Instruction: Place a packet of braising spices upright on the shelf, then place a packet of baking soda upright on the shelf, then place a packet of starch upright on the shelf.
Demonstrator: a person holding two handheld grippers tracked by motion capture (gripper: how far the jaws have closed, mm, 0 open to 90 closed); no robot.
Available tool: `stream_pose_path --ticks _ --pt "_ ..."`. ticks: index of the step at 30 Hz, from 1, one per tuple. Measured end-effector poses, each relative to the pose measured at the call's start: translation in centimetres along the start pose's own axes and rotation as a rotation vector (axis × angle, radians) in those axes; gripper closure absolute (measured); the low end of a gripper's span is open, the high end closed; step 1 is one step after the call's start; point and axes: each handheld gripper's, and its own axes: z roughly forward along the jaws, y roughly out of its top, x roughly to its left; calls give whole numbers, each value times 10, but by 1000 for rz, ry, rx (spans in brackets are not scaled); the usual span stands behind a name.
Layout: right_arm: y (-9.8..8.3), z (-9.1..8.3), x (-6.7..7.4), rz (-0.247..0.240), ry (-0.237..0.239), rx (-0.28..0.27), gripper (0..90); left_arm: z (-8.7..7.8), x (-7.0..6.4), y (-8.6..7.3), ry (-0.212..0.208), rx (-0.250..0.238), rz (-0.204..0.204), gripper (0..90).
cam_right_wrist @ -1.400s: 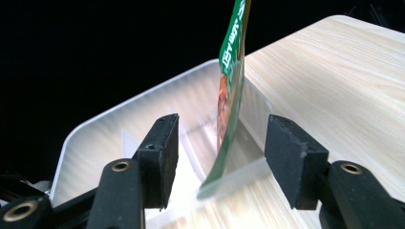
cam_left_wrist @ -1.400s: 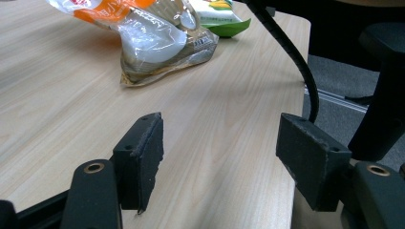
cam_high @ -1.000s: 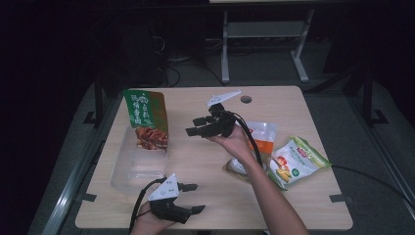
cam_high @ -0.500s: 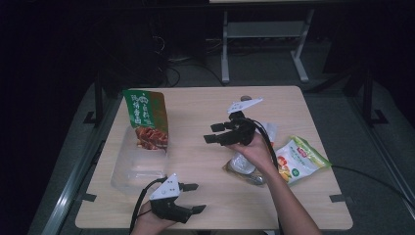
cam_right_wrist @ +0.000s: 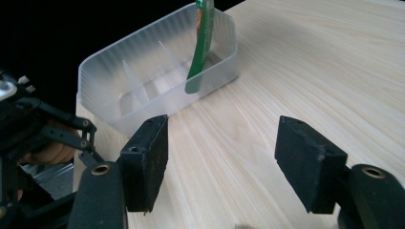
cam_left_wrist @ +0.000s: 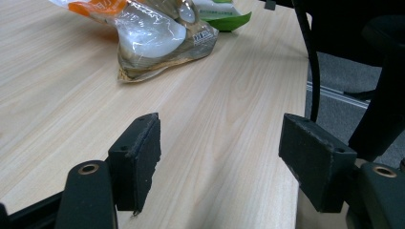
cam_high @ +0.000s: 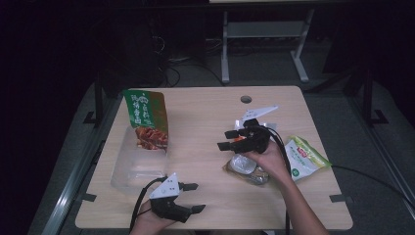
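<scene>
The table point(cam_high: 195, 117) carries three snack packets and one clear plastic bin.

Writing: the green snack bag point(cam_high: 146, 120) bears large pale characters on its upper panel, not legible, above a picture of brown food. The green-and-white packet point(cam_high: 304, 157) shows a small red patch with white marks, too small to read. The clear packet point(cam_high: 247, 169) has print on its wrapper in the left gripper view point(cam_left_wrist: 157, 40), but glare and folds make it unreadable.

Position: the green snack bag stands upright in the far end of the clear bin point(cam_high: 128, 169), leaning on its wall; in the right gripper view it shows edge-on as a thin green strip point(cam_right_wrist: 200, 43). The bin point(cam_right_wrist: 110, 76) has inner dividers; the number of compartments cannot be counted with certainty. The clear packet lies on the table's right half, partly covered by the person's right hand. Something orange shows beside it, cut off at the frame edge in the left gripper view.

Tongs: the right gripper point(cam_high: 234, 138) hangs over the table above the clear packet, pointing toward the bin; its jaws have just been opening, stand released, and bare tabletop lies between them. The left gripper point(cam_high: 192, 197) sits at the near edge, jaws spread wide, grasping nothing.

The surroundings beyond the table are dark and hard to make out.
</scene>
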Motion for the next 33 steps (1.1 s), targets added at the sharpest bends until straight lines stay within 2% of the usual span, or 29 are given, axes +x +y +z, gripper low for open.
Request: stream_pose_path --ticks 6,10,14,15,22,33 --pt "-13 -14 -1 9 -28 18 349 0 1 1 7 -8 1 304" --pt "-20 -23 0 12 -36 8 353 2 0 1 -1 -11 -5 304" --pt "-25 -26 -1 16 -39 8 353 3 0 1 1 -5 -3 304" --pt "-27 -27 0 18 -42 16 352 2 0 1 2 -2 11 304" --pt "-34 -34 3 18 -57 20 349 -1 1 2 5 -8 7 301" --pt "-49 -58 5 33 -108 30 353 -3 0 3 14 -10 10 297"
